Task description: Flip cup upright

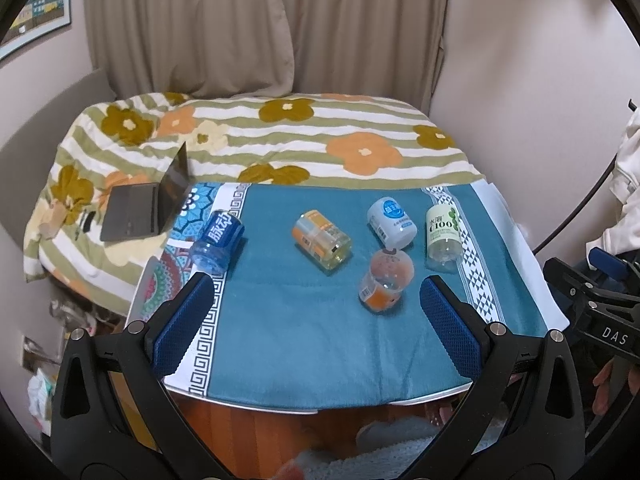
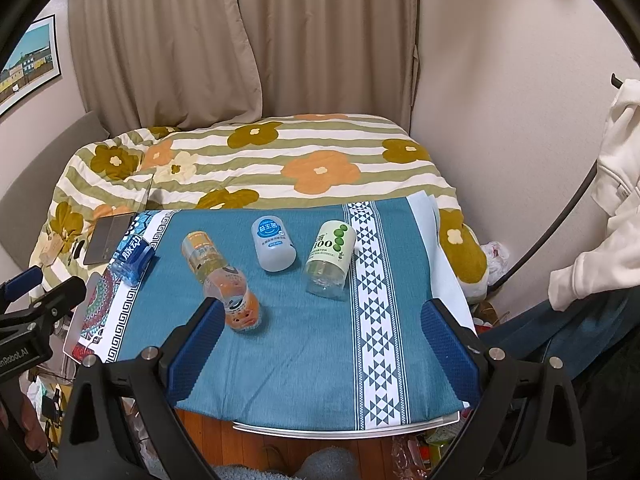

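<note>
I find the worktop [image 1: 304,344] under a teal cloth, pushed against a bed [image 1: 280,140] with a flowered cover; a laptop [image 1: 144,208] sits open on the bed at the left.

Five cut-bottle cups are on the cloth. The blue cup [image 1: 217,241] at the left edge, the yellow-orange cup [image 1: 322,240] at centre and the orange cup [image 1: 385,282] nearest me all lie on their sides. The white cup [image 1: 391,222] and the green-label cup [image 1: 443,238] look tipped or inverted; I cannot tell which from these views.

Step in hand, as I judge it: an approach, with none of the cups gripped. No cup plainly stands mouth-up, so the flip is outstanding for at least the three lying down. The next move calls for closing on one cup across its body, lifting it and turning it until its mouth faces up.

Left gripper [image 1: 316,320]: held above the near edge, looking down over the cloth, jaws spread wide and holding nothing. Right gripper [image 2: 320,340]: the same pose, jaws wide and bare, with the orange cup just beyond its left finger.
</note>
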Demonstrator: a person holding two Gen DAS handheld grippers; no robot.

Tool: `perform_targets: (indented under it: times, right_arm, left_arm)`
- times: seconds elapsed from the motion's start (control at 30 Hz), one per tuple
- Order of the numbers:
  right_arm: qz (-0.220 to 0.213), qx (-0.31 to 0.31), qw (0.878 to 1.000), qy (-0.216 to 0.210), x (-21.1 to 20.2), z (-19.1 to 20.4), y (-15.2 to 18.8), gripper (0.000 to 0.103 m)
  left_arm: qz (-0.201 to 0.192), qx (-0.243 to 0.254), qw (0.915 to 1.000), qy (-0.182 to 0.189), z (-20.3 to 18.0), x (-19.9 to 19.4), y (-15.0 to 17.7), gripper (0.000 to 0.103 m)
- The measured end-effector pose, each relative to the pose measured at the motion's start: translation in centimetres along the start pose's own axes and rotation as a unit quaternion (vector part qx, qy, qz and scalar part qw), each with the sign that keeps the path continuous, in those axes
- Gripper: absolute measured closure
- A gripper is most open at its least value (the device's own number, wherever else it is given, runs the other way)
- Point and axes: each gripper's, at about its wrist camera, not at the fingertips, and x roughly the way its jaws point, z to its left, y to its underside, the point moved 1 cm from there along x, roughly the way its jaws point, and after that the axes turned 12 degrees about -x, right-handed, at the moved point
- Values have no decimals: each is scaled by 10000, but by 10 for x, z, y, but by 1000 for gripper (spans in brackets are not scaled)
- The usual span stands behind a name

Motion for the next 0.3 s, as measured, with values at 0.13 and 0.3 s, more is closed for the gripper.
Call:
perform_targets:
  times: [0.13, 0.3]
  right_arm:
    - [-8, 4, 10000, 6, 1, 0, -2, 5]
    - [-6, 7, 10000, 4, 2, 0, -2, 5]
  left_arm:
    - [-37, -16, 10000, -52, -1, 2, -1, 0]
    - [-99, -9, 9999, -126, -3, 4, -2, 0]
